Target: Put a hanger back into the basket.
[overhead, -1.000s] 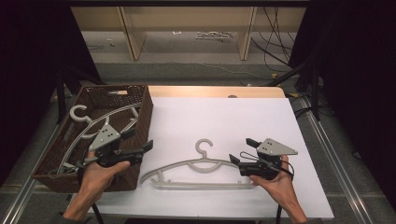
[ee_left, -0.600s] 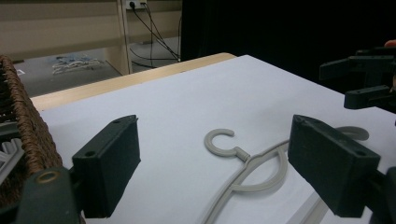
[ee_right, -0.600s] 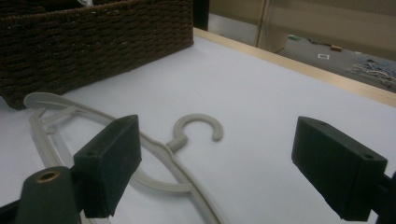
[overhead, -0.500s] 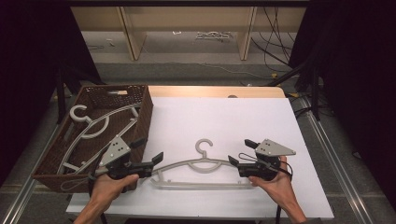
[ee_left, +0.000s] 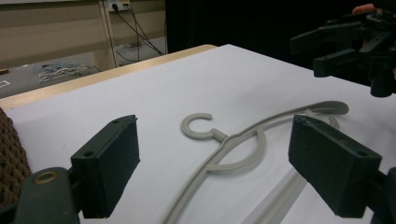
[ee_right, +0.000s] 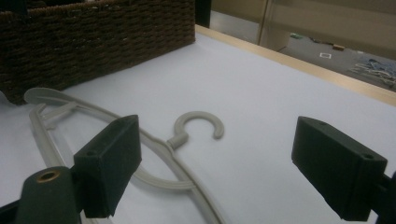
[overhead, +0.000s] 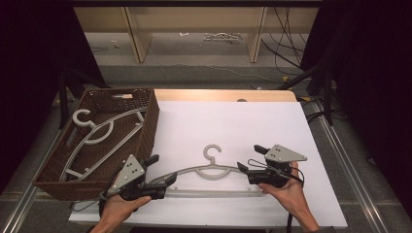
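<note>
While the white-covered desk point(overhead: 233, 121) carries everything, a brown wicker basket point(overhead: 145, 121) sits at its left edge, holding two grey hangers point(overhead: 94, 133), likely as a collection bin. One more grey plastic hanger point(overhead: 210, 170) lies flat on the desk's near middle, hook pointing away from the person. Left hand-held gripper point(overhead: 167, 180) sits at the hanger's left shoulder tip, jaws apart, having just been opening, arm between them unpinched. Right hand-held gripper point(overhead: 243, 167) waits at the right shoulder, jaws apart, holding nothing. Both ends flanked, probably for a two-handed lift toward the basket.
</note>
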### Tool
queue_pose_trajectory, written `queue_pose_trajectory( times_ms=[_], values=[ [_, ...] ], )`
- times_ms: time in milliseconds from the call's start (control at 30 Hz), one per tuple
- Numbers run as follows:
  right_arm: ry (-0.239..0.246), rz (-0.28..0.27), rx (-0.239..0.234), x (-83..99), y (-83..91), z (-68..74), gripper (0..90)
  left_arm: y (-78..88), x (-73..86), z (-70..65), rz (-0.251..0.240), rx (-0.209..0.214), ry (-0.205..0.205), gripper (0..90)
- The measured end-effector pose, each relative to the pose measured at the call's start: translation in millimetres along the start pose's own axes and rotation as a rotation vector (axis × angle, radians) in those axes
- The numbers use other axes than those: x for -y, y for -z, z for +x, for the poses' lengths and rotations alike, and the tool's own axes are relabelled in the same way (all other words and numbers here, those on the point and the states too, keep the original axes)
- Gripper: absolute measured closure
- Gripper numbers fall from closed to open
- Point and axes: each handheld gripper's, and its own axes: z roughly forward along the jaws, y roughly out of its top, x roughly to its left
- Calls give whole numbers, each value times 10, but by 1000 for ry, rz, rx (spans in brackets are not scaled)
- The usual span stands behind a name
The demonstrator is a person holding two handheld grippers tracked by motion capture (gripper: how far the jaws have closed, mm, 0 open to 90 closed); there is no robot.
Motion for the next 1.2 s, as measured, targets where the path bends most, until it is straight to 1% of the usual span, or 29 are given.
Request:
queue_pose_trajectory(
  times_ms=[33, 100, 133, 200, 233, 267, 300, 333, 367, 400, 433, 467, 500, 567, 600, 633, 667, 700, 767, 800, 833, 900, 933, 967, 1000, 1067, 1100, 1167, 1200],
  values=[
    [0, 0, 0, 0, 0, 0, 169, -11, 10, -9, -7, 14, 1, 161],
    [3, 10, -2, 9, -16, 0, 168, -1, 31, -37, 1, 14, 13, 161],
    [12, 28, -6, 18, -24, 0, 168, 9, 54, -33, -8, 22, -6, 161],
    [13, 33, -5, 24, -33, 3, 167, 16, 64, -35, -7, 18, -9, 161],
    [28, 51, -8, 31, -56, -1, 165, 26, 70, -35, -1, 12, -12, 161],
    [20, 61, -23, 39, -80, 10, 165, 25, 81, -32, -6, 17, 0, 161],
    [20, 61, -23, 39, -80, 10, 165, 25, 81, -32, -6, 17, 0, 160],
    [40, 101, -26, 51, -100, 20, 165, 24, 88, -28, -4, 32, 24, 160],
    [40, 101, -26, 51, -100, 20, 165, 24, 88, -28, -4, 32, 24, 160],
    [62, 132, -28, 71, -127, 25, 165, 23, 94, -32, 5, 23, 13, 160],
    [62, 132, -28, 71, -127, 25, 165, 23, 94, -32, 5, 23, 13, 160],
    [81, 168, -33, 92, -154, 21, 165, 17, 100, -38, 11, 26, 13, 159],
    [87, 187, -39, 102, -169, 16, 165, 10, 105, -42, 11, 27, 13, 159],
    [93, 201, -38, 110, -183, 8, 166, 4, 109, -47, 14, 28, 13, 159],
    [93, 236, -40, 121, -210, -6, 176, -7, 114, -51, 10, 35, 12, 159],
    [93, 236, -40, 121, -210, -6, 176, -8, 117, -60, 16, 32, 16, 159],
    [106, 264, -43, 127, -248, -33, 179, -22, 124, -62, 16, 39, 6, 159],
    [106, 264, -43, 127, -248, -33, 179, -22, 124, -62, 16, 39, 6, 159],
    [116, 307, -54, 126, -313, -64, 204, -26, 124, -62, 29, 43, -11, 158],
    [116, 307, -54, 126, -313, -64, 204, -26, 124, -62, 29, 43, -11, 159],
    [134, 347, -60, 131, -367, -80, 223, -28, 127, -68, 29, 41, -4, 159],
    [150, 382, -58, 146, -424, -79, 251, -32, 127, -67, 32, 47, -11, 158],
    [171, 400, -62, 150, -452, -82, 275, -41, 132, -67, 27, 55, -9, 159],
    [171, 400, -62, 150, -452, -82, 275, -41, 132, -67, 27, 55, -9, 158],
    [186, 434, -65, 141, -498, -87, 311, -39, 132, -72, 29, 51, -6, 159],
    [185, 448, -70, 135, -523, -93, 326, -40, 131, -68, 29, 54, -12, 158],
    [174, 484, -82, 116, -574, -99, 358, -38, 132, -67, 30, 50, -9, 159],
    [183, 495, -89, 112, -605, -109, 377, -33, 132, -75, 36, 41, 3, 159],
    [191, 530, -103, 94, -655, -126, 415, -35, 133, -70, 32, 41, 1, 159]
  ],
)
